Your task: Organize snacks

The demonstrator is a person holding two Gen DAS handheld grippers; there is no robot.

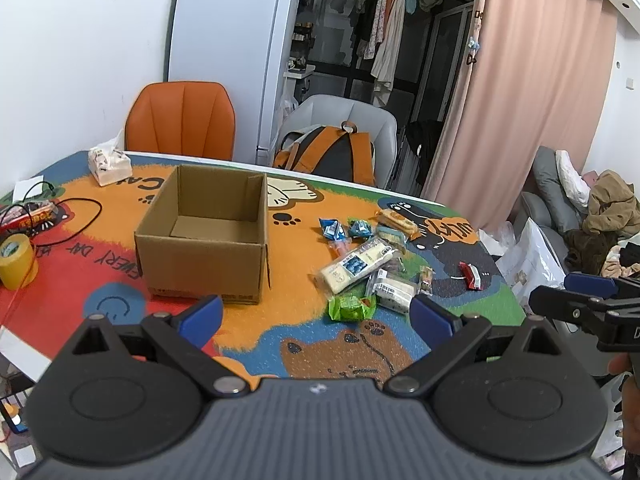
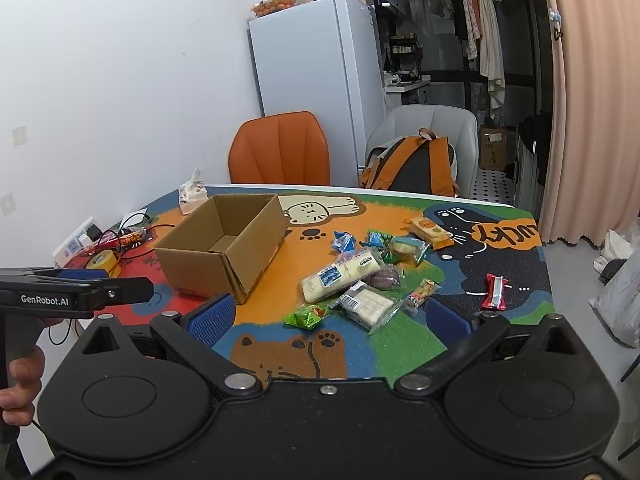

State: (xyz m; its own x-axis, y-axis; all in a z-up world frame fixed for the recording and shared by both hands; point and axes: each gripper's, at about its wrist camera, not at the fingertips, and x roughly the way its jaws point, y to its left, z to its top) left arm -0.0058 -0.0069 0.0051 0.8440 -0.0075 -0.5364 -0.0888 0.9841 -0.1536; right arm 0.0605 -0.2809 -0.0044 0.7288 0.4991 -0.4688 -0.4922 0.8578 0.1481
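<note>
An open empty cardboard box (image 1: pixel 204 236) (image 2: pixel 224 248) stands on the cartoon table mat (image 1: pixel 280 320). Right of it lies a pile of several wrapped snacks: a long white pack (image 1: pixel 356 266) (image 2: pixel 340 274), a green packet (image 1: pixel 350 307) (image 2: pixel 306 315), a clear pack of white bars (image 1: pixel 394 290) (image 2: pixel 368 306), blue packets (image 1: pixel 333 229), an orange-edged cracker pack (image 2: pixel 430 232). A red snack (image 1: pixel 472 275) (image 2: pixel 495 291) lies apart to the right. My left gripper (image 1: pixel 316 320) is open and empty above the near table edge. My right gripper (image 2: pixel 330 314) is open and empty, near the pile.
A yellow tape roll (image 1: pixel 16 256), cables and a red pack (image 1: pixel 30 216) sit at the left of the table, a tissue pack (image 1: pixel 109 165) at the back. An orange chair (image 1: pixel 180 120) and a grey chair with a backpack (image 1: pixel 328 152) stand behind.
</note>
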